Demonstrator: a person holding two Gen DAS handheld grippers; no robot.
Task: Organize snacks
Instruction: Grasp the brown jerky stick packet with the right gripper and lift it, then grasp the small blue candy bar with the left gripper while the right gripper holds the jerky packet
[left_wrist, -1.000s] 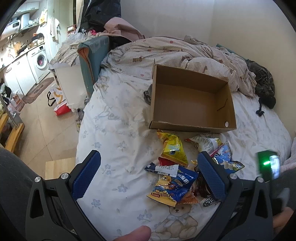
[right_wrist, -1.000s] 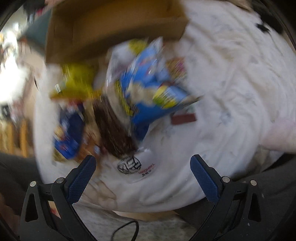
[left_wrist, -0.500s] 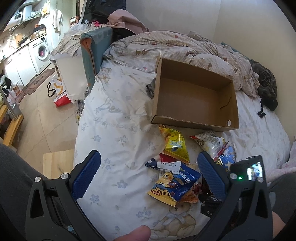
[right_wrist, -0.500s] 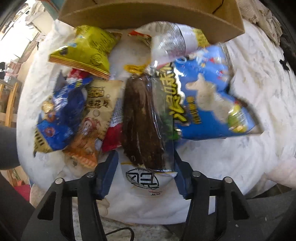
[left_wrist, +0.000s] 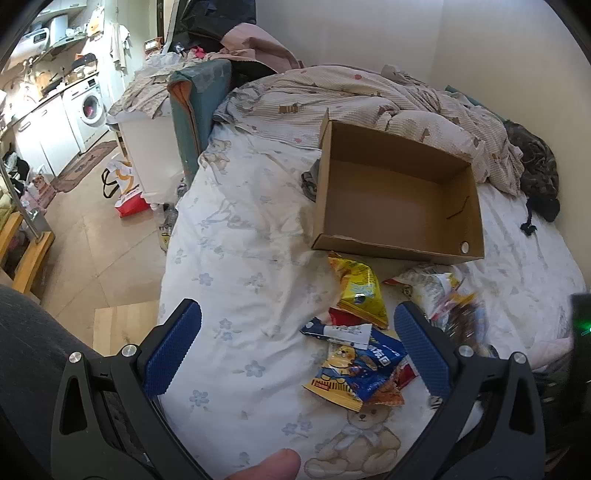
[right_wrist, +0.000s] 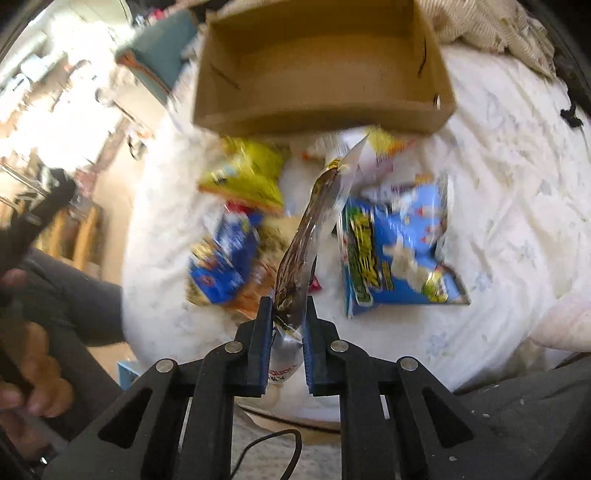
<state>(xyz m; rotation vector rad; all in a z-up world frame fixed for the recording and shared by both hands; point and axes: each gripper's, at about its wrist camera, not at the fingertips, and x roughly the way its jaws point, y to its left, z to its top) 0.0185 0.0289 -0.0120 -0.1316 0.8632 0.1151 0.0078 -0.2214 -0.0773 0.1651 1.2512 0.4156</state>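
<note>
One cardboard box (left_wrist: 397, 195), nothing inside; snack packets (left_wrist: 360, 354) beside it.

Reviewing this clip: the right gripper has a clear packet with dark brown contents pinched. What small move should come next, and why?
Probably carry it forward over the cardboard box and let go. The right gripper is shut on the brown snack packet, which stands clear of the snack pile on the bed sheet. The box just beyond looks empty, and the left gripper is open, holding nothing.
</note>
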